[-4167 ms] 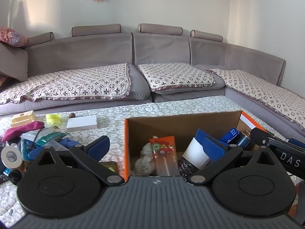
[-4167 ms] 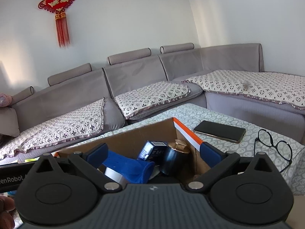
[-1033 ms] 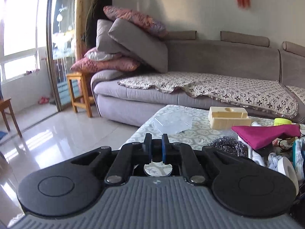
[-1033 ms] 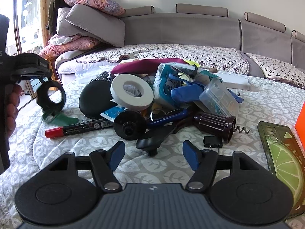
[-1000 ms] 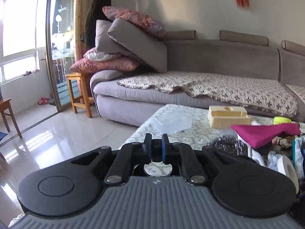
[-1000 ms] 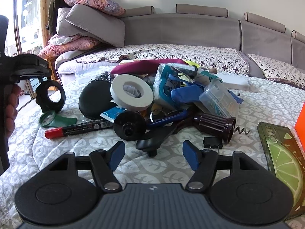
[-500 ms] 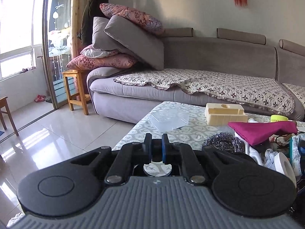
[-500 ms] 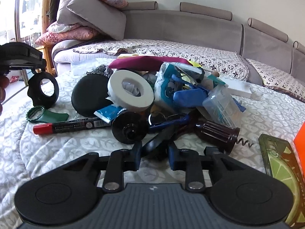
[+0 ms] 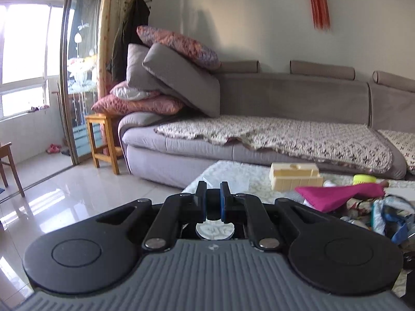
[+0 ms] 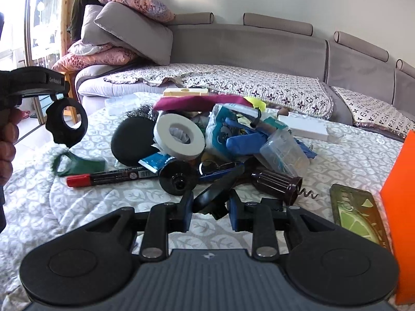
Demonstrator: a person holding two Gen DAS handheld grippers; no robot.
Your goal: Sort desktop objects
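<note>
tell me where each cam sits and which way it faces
Left wrist: on the left gripper, facing the sofa and floor over the table edge; jaws shut on a black ring.
Right wrist: on the right gripper, facing the clutter pile; jaws shut on a black handle; a hand shows.
Shared: sofa, magenta cloth, black ring.

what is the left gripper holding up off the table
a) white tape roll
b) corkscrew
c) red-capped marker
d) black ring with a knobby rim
d: in the right wrist view the left gripper hangs the black ring above the table, while tape, marker and corkscrew lie in the pile.
</note>
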